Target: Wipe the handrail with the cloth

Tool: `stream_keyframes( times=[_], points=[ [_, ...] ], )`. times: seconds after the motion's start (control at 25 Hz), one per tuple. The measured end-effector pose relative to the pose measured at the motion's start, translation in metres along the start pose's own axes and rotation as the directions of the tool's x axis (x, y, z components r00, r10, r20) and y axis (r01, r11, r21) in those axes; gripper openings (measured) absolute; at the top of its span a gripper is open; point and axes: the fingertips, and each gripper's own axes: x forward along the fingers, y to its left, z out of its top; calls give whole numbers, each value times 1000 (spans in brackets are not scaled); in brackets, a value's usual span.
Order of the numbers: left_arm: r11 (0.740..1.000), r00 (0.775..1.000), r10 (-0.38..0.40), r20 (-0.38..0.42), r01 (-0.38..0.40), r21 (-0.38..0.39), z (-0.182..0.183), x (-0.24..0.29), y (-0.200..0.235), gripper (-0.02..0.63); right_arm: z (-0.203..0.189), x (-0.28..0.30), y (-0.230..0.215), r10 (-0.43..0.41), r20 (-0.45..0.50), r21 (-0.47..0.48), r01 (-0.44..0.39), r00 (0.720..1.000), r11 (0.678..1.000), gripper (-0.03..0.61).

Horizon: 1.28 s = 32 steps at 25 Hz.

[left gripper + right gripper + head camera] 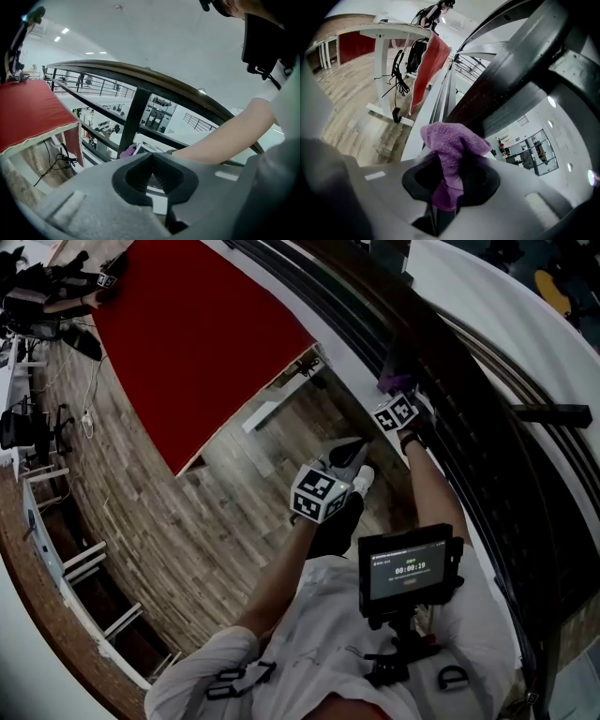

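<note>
My right gripper (450,180) is clamped on the purple cloth (452,140). The lower part of the cloth sits pinched between the two jaws, and the bunched upper part stands out in front of them. In the right gripper view this bunched end is right at the underside of the dark handrail (511,70), which fills the upper right, but I cannot tell for sure if it presses on the rail. In the head view the right gripper (394,395) is stretched forward at the end of my forearm (431,488), and the cloth (390,381) shows as a small purple spot against the inner side of the curved handrail (459,399). My left gripper (354,451) hangs in the air nearer to my body, over the wooden floor (187,521) and apart from the rail. In the left gripper view its jaws (151,171) are together with nothing between them. They look toward the handrail (140,75) and a black post (133,117) under it, and the cloth (127,151) shows just beside the foot of this post. A red table (187,343) stands to the left on the floor, well apart from both grippers. A small screen (408,568) is fixed in front of my chest.
</note>
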Motion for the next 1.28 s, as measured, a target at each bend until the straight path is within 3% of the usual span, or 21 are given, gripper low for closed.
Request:
stream_keyframes(
  times=[0.16, 0.36, 0.68, 1.04, 1.28],
  points=[
    [1000, 1000, -4, 6, 4, -3, -3, 1, -3, -2, -2, -4, 3, 24, 24, 17, -24, 999, 1000, 71],
    [1000, 1000, -18, 14, 19, -15, -5, 2, -12, -2, -34, -17, 11, 36, 2, 31, -36, 999, 999, 71],
    [994, 995, -100, 3, 100, 38, -3, 24, -52, -2, -78, -45, 21, 50, 10, 44, -50, 999, 998, 71],
    [973, 975, -217, -50, 220, 62, -19, 47, -117, -2, -137, -90, 12, 16, -44, 84, -12, 999, 996, 71],
    [938, 944, -315, -93, 325, 118, -25, 61, -166, -2, -165, -116, 10, 14, -23, 170, -10, 1000, 985, 69]
  ],
)
